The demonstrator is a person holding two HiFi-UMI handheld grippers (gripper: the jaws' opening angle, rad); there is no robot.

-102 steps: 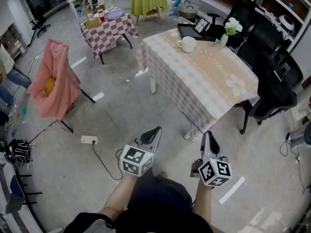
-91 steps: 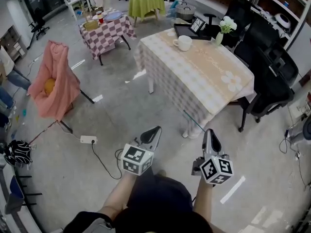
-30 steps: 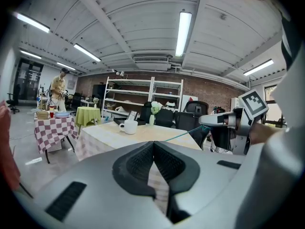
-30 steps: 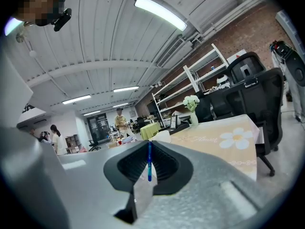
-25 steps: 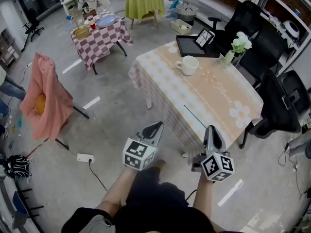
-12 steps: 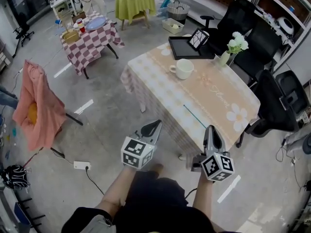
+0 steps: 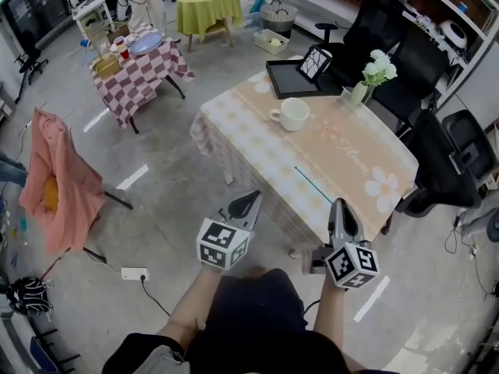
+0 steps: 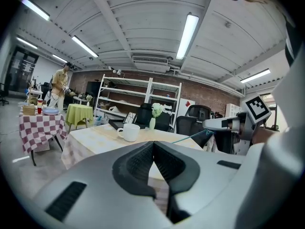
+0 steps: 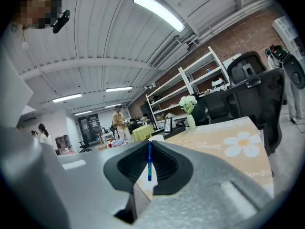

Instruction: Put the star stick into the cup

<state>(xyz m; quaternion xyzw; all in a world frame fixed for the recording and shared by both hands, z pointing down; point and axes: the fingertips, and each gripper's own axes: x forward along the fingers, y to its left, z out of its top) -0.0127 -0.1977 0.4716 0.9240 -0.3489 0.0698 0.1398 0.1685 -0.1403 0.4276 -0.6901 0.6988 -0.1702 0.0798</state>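
Plainly, two grippers: the right gripper (image 7: 337,205) pinches one star stick (image 7: 312,185); the left gripper (image 7: 246,201) sits closed, empty; one cup (image 7: 291,114) tops one table (image 7: 343,154).

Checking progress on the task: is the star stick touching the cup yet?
Apart. The head view shows the star stick, gripped in the right gripper, ending over the tablecloth well short of the cup.
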